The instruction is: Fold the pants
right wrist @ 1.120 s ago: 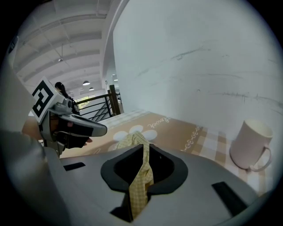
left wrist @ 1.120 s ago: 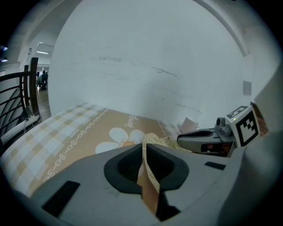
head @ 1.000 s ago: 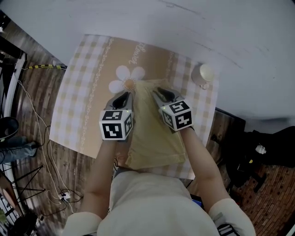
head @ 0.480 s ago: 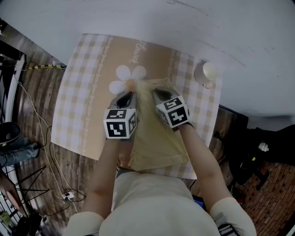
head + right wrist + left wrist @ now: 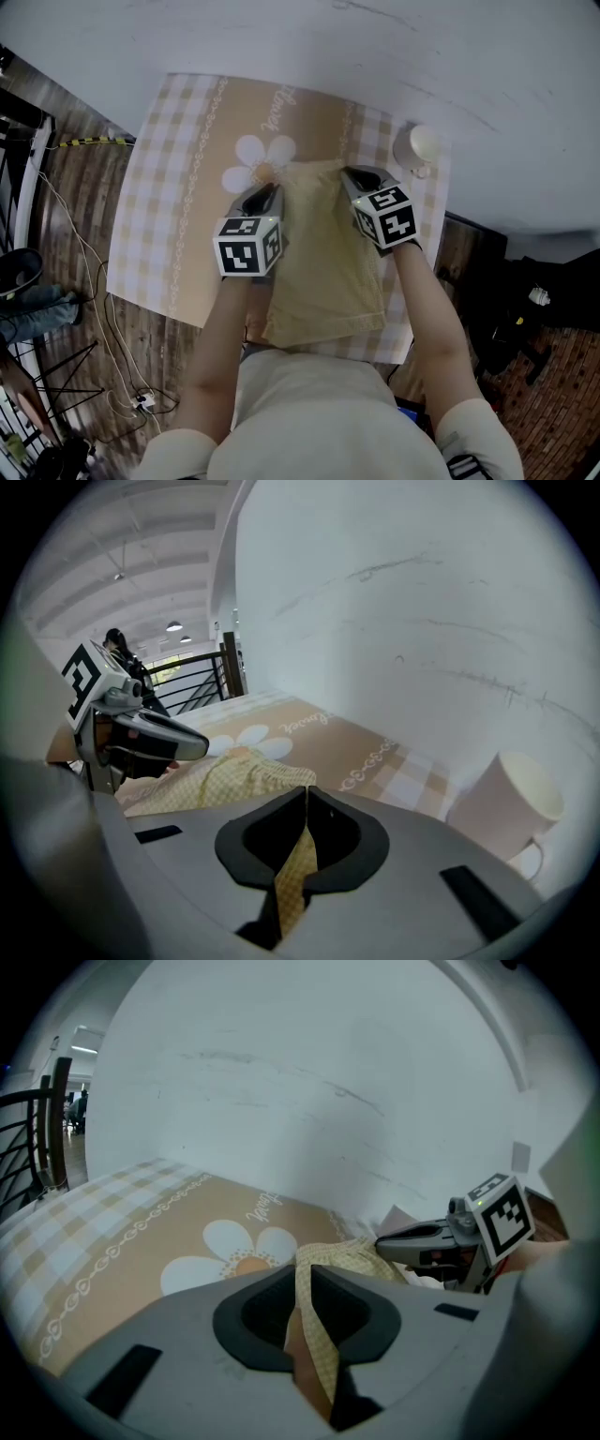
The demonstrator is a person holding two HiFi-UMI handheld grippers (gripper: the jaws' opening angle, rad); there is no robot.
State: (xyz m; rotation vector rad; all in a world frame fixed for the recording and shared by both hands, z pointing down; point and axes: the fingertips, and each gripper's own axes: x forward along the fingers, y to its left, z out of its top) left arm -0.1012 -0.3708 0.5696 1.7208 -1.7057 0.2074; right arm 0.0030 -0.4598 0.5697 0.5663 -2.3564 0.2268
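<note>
The pants (image 5: 323, 262) are pale yellow checked cloth, lying folded in a long strip down the middle of the table from the daisy print to the near edge. My left gripper (image 5: 265, 193) is shut on the far left corner of the pants (image 5: 319, 1330), with cloth running between its jaws. My right gripper (image 5: 356, 175) is shut on the far right corner of the pants (image 5: 295, 869), the cloth pinched in its jaws. The far edge of the pants (image 5: 246, 766) stretches between the two grippers.
A checked beige tablecloth (image 5: 178, 178) with a white daisy (image 5: 255, 157) covers the table. A white cup (image 5: 417, 148) stands at the far right, close to my right gripper, seen as the cup (image 5: 504, 803) beside it. A white wall rises behind the table.
My right gripper has moved right and slightly farther away with its corner, spreading the far edge of the pants wider. The left gripper has stayed nearly still.
</note>
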